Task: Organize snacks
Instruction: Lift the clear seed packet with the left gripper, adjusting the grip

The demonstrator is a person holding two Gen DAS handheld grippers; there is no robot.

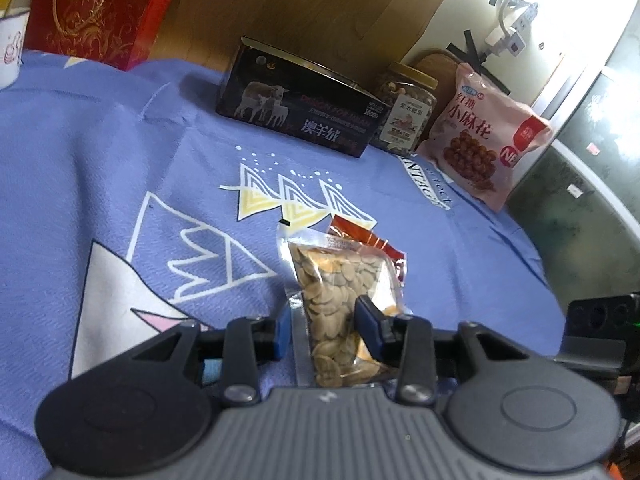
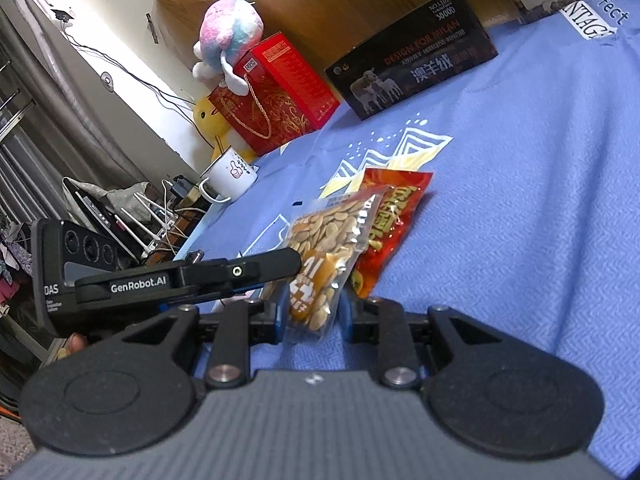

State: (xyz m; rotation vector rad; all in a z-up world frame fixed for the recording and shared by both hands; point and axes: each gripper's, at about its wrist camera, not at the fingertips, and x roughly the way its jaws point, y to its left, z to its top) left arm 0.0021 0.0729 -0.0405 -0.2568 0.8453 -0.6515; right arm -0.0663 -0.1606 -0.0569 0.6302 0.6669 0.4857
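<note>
Two grippers work one clear plastic packet of pale seeds (image 1: 340, 316) on the blue patterned cloth (image 1: 120, 168) that covers the surface. Nearest to us, the left gripper (image 1: 325, 330) has the packet between its blue pads, its jaws partly apart; the right-hand pad lies against the film, while the left-hand pad sits at the packet's sealed edge, so we read this as a grip on the packet, loose rather than firm. The right gripper (image 2: 313, 314) stands with the same packet's lower end between its jaws, and here we see a gap beside each pad, so we judge it open around the packet, not pressing.

To do this step well, we would keep hold with one gripper only, pinch the flat sealed margin and not the bulging seeds, and lift straight so the film does not slide out.

Just behind the packet, touching it, lies a red foil snack packet (image 2: 394, 216). Well beyond, near the far edge of the cloth, stand a black cardboard box printed with sheep (image 1: 296, 108), a clear jar of mixed nuts with a gold lid (image 1: 406, 112) just beside it, and a pink bag of small fried twists (image 1: 486, 140) next to the jar. That row looks to us like the place for the snacks.
</note>
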